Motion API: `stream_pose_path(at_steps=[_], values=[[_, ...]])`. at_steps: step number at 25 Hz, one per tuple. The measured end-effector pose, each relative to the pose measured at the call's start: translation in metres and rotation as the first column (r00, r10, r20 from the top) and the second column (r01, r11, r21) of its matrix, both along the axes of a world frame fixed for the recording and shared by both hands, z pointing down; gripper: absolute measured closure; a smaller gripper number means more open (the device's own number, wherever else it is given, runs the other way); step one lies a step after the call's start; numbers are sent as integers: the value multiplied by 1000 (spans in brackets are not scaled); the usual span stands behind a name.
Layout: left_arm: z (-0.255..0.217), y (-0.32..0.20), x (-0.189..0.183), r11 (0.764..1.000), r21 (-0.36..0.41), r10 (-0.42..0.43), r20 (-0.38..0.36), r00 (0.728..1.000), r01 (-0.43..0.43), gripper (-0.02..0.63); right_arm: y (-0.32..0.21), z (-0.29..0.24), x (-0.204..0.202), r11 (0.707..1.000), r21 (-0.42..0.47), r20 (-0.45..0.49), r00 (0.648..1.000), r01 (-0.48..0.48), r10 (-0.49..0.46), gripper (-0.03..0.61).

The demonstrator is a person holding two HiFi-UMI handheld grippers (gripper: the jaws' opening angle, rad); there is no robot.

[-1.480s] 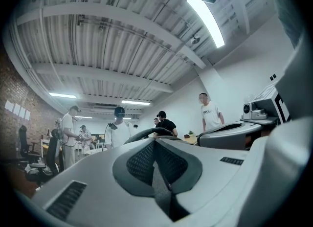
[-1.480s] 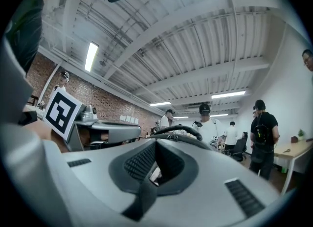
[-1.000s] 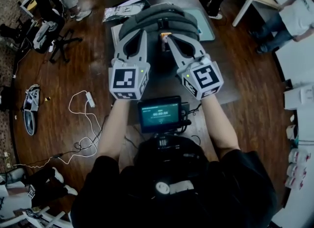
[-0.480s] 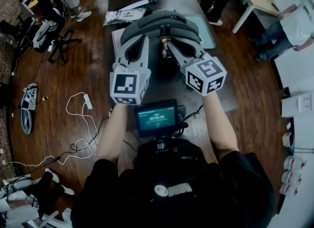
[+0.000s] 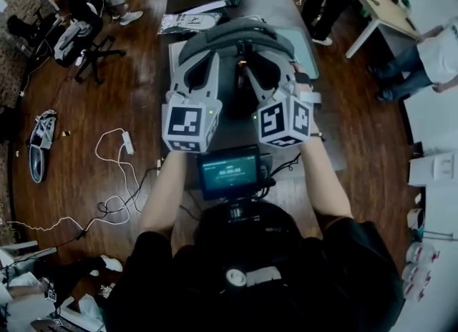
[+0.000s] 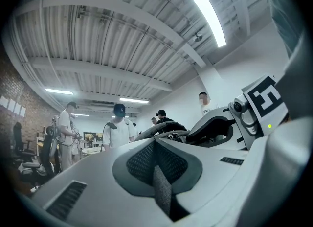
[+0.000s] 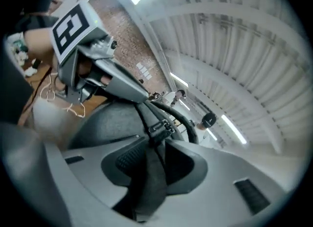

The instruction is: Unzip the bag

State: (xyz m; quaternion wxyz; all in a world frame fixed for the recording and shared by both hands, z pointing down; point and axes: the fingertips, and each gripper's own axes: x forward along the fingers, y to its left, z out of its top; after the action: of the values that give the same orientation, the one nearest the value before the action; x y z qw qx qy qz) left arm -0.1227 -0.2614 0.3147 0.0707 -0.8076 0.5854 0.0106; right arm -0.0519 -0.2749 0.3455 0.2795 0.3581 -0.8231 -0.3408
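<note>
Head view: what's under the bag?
The bag lies on a dark table. A pale green mat sticks out on one side, a white sheet on the other. How far either runs beneath is covered.

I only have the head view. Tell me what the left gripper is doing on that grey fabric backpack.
Observer: The left gripper is shut on a thin grey woven strip, seen in the left gripper view.
Operator: Now report the right one.
Observer: The right gripper has just been opening its jaws. A dark fabric strap from the grey fabric backpack runs between them, and the pads stand apart.
</note>
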Motion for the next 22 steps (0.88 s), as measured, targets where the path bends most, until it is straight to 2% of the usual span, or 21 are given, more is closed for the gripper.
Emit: stream_pose_path(at_steps=[4,6,10,13,17,22], values=[[0,-2,0,1000,3,-6,6,1000,6,612,-4,-6,-4,979,203,-168,986,18,17,433],[3,-3,-1,1000,-9,-10,11,1000,10,612,-10,-2,-8,965,259,-260,965,45,25,414],[4,-11,-1,1000,-16,-6,13,1000,6,613,-22,1,-12,950,298,-342,940,92,16,399],[5,-9,0,1000,-14,-5,12,1000,5,612,-20,-4,-10,939,328,-336,942,103,14,382],[3,-9,0,1000,-18,2,-3,1000,-2,613,-19,-8,-6,944,310,-306,952,117,-18,359],[3,-12,0,1000,-25,17,-16,1000,-18,613,-18,-11,-5,943,283,-357,932,172,-63,359]])
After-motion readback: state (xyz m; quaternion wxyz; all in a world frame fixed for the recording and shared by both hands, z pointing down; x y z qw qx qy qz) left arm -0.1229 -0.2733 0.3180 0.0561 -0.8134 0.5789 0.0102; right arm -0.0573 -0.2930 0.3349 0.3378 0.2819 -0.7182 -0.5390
